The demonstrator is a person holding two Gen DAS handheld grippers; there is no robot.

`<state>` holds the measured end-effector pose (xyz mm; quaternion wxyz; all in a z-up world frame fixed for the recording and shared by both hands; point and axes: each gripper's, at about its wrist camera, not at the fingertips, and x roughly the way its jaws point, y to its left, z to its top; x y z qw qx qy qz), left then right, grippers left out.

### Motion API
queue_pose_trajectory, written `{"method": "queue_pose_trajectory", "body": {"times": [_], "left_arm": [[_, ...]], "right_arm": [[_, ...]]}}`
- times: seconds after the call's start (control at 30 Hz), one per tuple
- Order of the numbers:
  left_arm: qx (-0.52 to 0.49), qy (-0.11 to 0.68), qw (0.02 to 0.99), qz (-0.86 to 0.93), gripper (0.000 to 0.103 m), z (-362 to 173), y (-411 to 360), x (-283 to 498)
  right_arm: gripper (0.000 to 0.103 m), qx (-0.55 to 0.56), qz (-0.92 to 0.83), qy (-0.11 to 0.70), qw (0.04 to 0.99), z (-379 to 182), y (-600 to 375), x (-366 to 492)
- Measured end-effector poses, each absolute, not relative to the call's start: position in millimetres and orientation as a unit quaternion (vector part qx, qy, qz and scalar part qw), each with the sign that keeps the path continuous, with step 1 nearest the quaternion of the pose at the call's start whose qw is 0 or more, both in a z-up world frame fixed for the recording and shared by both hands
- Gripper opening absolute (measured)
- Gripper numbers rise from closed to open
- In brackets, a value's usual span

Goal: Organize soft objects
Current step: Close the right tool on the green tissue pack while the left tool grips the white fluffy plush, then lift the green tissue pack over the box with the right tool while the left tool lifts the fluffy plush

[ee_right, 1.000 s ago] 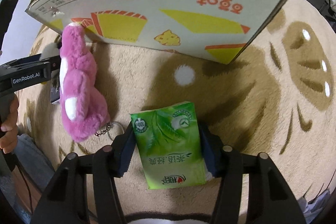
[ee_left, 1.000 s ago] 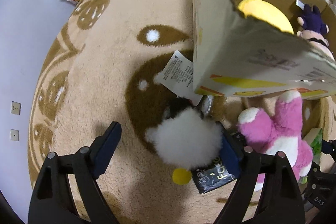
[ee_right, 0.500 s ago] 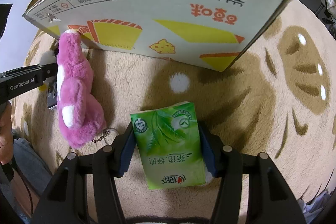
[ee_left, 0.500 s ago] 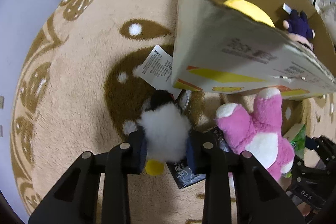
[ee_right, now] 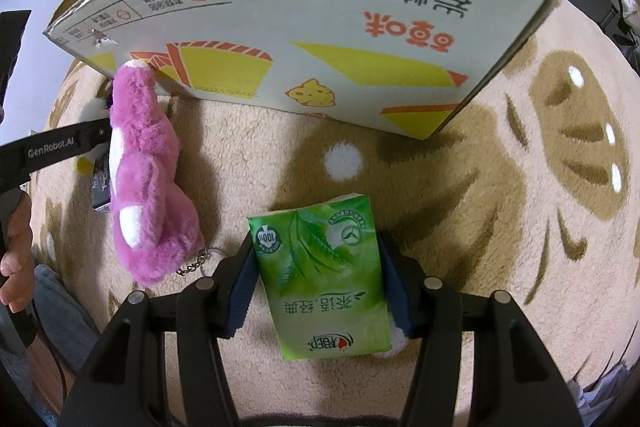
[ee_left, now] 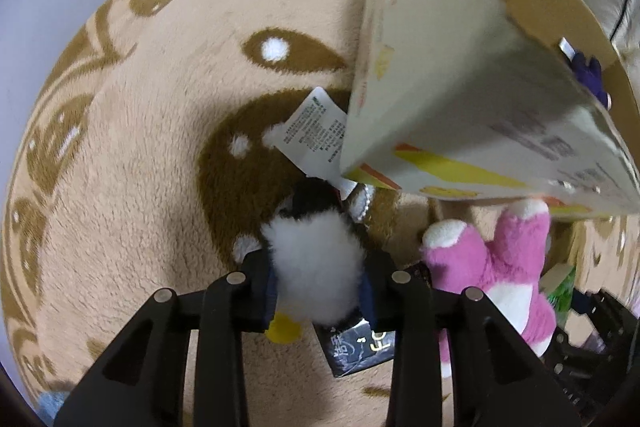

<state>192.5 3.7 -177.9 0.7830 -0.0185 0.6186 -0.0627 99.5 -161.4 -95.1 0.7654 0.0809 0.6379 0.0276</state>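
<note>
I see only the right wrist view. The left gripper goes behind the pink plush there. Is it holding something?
Observer: Yes. The left gripper has just been closing its jaws, and a white plush toy sits between them, pads pressing its sides.
Operator: Is anything lying beyond that toy?
Observer: A white printed tag lies on the rug, its far edge tucked under the corner of the cardboard box.

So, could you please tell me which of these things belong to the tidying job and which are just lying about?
Part of the job:
- white plush toy, in the left claw
- green tissue pack, in the right claw
- pink plush toy
- cardboard box

Lying about:
- printed paper tag
- black packet
- patterned rug
</note>
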Motion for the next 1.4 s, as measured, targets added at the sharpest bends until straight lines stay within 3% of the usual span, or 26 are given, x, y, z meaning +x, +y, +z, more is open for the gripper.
{"method": "queue_pose_trajectory", "body": {"times": [0.4, 0.8, 1.4], "left_arm": [[0.020, 0.602, 0.797, -0.048, 0.027, -168, -6, 173], [0.038, 0.538, 0.842, -0.032, 0.027, -121, -12, 136], [0.015, 0.313, 0.947, -0.074, 0.027, -15, -4, 81]], "right_arm": [[0.059, 0.086, 0.028, 0.610, 0.787, -74, -162, 93], [0.057, 0.111, 0.031, 0.514, 0.850, -22, -174, 75], [0.057, 0.098, 0.018, 0.359, 0.928, 32, -180, 49]]}}
